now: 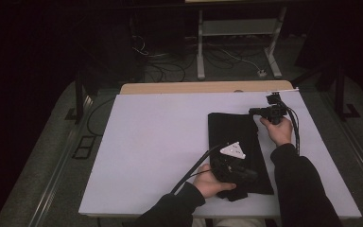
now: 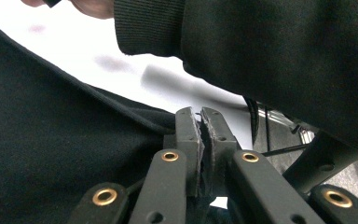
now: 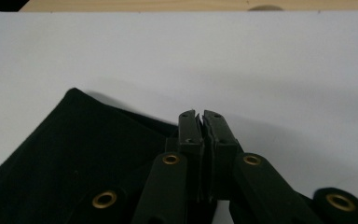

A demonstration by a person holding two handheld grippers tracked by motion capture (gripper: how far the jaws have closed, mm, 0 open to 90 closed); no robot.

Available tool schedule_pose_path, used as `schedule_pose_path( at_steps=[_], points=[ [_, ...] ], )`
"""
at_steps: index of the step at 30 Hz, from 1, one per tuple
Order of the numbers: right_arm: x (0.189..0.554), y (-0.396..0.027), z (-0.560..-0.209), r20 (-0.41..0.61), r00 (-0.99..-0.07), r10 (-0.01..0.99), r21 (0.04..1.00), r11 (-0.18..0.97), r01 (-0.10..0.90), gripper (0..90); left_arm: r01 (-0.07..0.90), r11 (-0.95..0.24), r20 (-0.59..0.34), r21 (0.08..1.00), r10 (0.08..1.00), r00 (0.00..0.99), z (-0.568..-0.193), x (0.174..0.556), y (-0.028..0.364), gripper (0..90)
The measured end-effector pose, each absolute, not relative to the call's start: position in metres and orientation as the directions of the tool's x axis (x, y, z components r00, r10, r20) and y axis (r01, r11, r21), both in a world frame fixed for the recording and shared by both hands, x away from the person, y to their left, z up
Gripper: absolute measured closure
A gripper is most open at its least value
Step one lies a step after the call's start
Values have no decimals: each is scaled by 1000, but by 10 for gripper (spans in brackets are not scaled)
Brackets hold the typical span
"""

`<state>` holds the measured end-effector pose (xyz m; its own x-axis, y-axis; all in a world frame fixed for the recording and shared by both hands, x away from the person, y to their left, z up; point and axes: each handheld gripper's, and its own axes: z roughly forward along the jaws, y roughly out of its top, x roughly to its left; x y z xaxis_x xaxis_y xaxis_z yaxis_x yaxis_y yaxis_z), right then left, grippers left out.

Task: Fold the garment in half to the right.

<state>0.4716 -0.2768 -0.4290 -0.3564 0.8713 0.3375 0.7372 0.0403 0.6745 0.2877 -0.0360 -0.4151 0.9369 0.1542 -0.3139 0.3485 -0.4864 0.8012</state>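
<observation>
- The folded black cloth garment lies lengthwise on the white worktop, its long axis running from us toward the far edge.
- Our left claw, jaws together, pinches the cloth's near right edge, it seems; our right claw, also pressed together, sits at the cloth's far right corner.
- Both claws work the cloth's right side, so the coming fold would go leftward.
- Whether fabric sits between either claw's jaws is hard to make out; a dark sleeve covers the area beyond the cloth's right edge.
</observation>
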Motion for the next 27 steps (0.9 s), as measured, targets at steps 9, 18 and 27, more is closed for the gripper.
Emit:
schedule_pose_path(
  at_steps=[9, 18, 27],
  points=[
    [462, -288, -430, 334, -339, 879, 680, 24, 733, 689, 360, -488, -328, 795, 154, 932, -419, 288, -42, 849],
    [443, -300, -413, 286, -344, 895, 711, 42, 701, 378, 373, -499, -340, 783, 159, 927, -423, 290, -53, 849],
    [412, -310, -406, 249, -392, 886, 728, 95, 678, 118, 370, -532, -330, 761, 174, 928, -423, 289, -68, 852]
  ],
)
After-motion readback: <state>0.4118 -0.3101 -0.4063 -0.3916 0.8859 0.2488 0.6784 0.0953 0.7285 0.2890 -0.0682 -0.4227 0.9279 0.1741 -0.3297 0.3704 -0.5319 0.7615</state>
